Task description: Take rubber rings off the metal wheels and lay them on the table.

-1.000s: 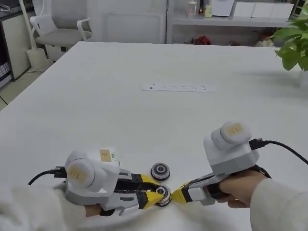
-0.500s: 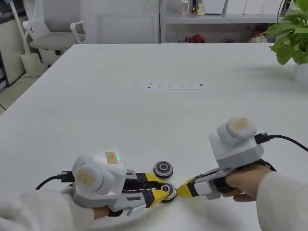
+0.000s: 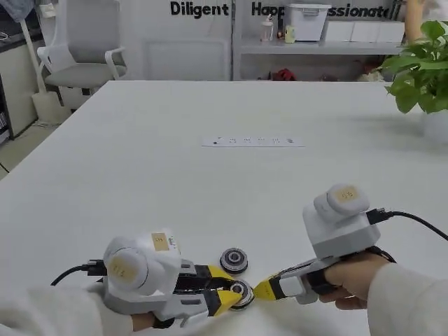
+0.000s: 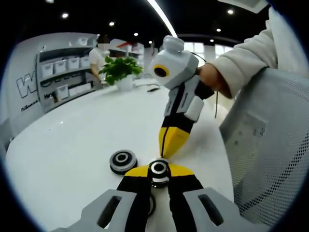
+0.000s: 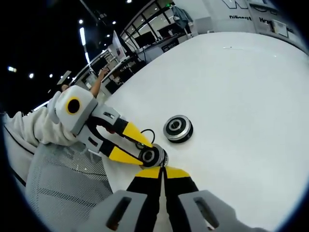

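A small metal wheel (image 3: pixel 241 290) with a black rubber rim sits between the yellow tips of my left gripper (image 3: pixel 232 295), which is shut on it just above the table. In the left gripper view the wheel (image 4: pixel 159 168) faces the camera between the tips of the left gripper (image 4: pixel 159 172). My right gripper (image 3: pixel 258 288) comes in from the right, shut, with its tips touching that wheel's rim (image 5: pixel 152 155); whether it pinches the rubber I cannot tell. A second wheel (image 3: pixel 234 260) lies flat just beyond. A thin black ring (image 5: pixel 145 134) seems to lie under the left jaws.
The white table (image 3: pixel 210 196) stretches away, with a white power strip (image 3: pixel 253 142) at its middle. A potted plant (image 3: pixel 420 66) stands at the far right and an office chair (image 3: pixel 80 52) beyond the far left corner. A black cable (image 3: pixel 413 220) trails from the right gripper.
The head camera has tilted up, so more of the room shows. Both grippers stay at the same wheel; nothing else has visibly moved.
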The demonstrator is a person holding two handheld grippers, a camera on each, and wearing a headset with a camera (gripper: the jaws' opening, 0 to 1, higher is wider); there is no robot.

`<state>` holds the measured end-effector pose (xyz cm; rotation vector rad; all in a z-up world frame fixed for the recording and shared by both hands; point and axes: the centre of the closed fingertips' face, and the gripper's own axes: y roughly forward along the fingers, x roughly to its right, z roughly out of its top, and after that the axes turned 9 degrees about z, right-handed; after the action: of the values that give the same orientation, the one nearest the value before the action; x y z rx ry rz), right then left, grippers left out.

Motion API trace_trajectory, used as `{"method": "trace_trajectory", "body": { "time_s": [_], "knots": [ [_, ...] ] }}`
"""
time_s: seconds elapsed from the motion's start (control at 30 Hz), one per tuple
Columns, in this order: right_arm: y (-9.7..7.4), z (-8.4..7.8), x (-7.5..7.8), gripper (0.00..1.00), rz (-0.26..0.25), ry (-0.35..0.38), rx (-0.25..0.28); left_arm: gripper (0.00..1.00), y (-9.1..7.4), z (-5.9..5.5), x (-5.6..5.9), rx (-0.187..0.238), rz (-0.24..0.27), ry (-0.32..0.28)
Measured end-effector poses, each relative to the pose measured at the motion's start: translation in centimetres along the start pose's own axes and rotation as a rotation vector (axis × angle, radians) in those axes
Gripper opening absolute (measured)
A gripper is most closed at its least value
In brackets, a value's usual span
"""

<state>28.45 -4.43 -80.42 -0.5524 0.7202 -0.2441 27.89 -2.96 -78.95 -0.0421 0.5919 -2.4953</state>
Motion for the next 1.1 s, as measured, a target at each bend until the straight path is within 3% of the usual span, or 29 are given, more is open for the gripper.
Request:
{"method": "trace_trajectory", "body": {
  "time_s": [0.4, 0.8, 0.97, 1.1],
  "knots": [
    [0.0, -0.1, 0.1, 0.0, -0.002, 0.007, 0.016, 0.14, 0.0, 0.0, 0.0, -0.009, 0.0, 0.011],
    [-0.1, -0.4, -0.7, 0.0, -0.027, -0.06, 0.009, 0.14, -0.2, -0.1, 0.3, -0.016, 0.006, 0.007],
    [-0.1, -1.1, -0.7, 0.0, -0.019, 0.002, 0.041, 0.14, -0.6, -0.1, 1.0, -0.01, 0.0, 0.008],
    [-0.3, -1.1, -1.3, 0.0, -0.029, -0.001, 0.049, 0.14, -0.7, -0.1, 1.3, -0.015, -0.002, 0.01]
  ]
}}
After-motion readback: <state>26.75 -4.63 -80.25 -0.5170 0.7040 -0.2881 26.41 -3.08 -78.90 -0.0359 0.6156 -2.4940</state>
